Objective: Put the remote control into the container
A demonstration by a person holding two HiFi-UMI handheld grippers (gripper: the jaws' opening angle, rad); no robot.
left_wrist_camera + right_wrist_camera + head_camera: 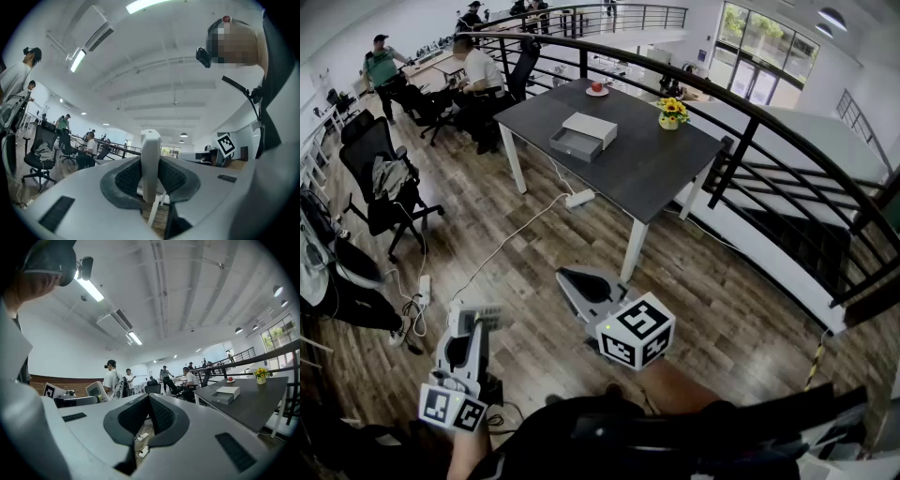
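Left gripper (485,317) clamped on upright white slab, likely remote control (151,152), held low over wood floor (712,309), well apart from table (656,173). Right gripper (149,411) jaws together, nothing between. Container (584,134), drawer pulled open, near table's left edge; 1 flowerpot (672,112) by far edge.

Bright, even daylight from tall windows (766,42) plus ceiling strip lights (91,289); strong fisheye bending, dark vignetted corners.

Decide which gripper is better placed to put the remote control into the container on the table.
Left. The left gripper is shut on the remote control; the right gripper is shut and empty. The container sits far from both.
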